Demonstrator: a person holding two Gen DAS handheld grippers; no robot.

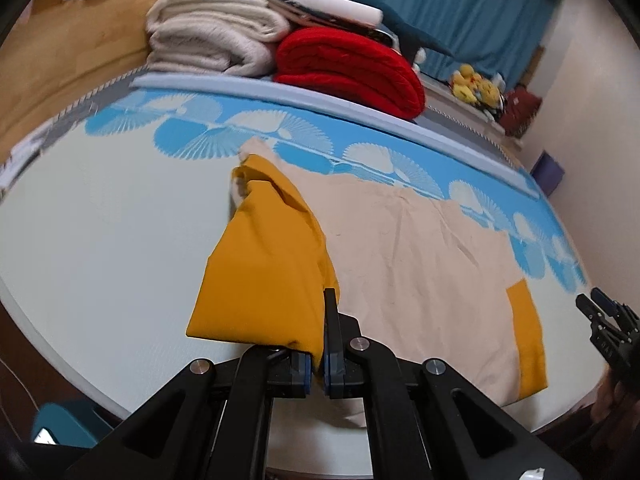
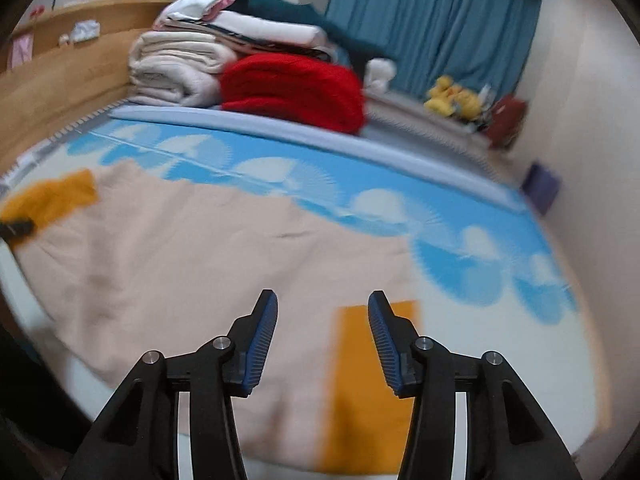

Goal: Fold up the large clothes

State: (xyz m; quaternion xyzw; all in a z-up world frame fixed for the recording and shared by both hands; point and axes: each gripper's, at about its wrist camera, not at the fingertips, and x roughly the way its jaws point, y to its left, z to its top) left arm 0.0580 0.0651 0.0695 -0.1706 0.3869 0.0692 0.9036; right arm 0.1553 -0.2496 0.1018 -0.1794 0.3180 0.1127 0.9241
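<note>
A large beige garment (image 1: 420, 264) with mustard-yellow parts lies spread on the bed. My left gripper (image 1: 324, 360) is shut on its mustard-yellow part (image 1: 264, 280) and holds that part raised and bunched over the garment's left end. In the right wrist view the beige garment (image 2: 192, 260) fills the near bed, with a yellow band (image 2: 368, 392) at its near edge. My right gripper (image 2: 322, 320) is open and empty just above that band. It also shows at the right edge of the left wrist view (image 1: 600, 312).
The bed has a white and blue fan-pattern sheet (image 1: 100, 240). At its far side stand folded beige blankets (image 1: 208, 36), a red blanket (image 1: 352, 68) and other laundry. A wooden headboard (image 2: 60, 88) is at the left. Yellow plush toys (image 2: 452, 100), a blue curtain (image 2: 440, 32) and a wall are at the right.
</note>
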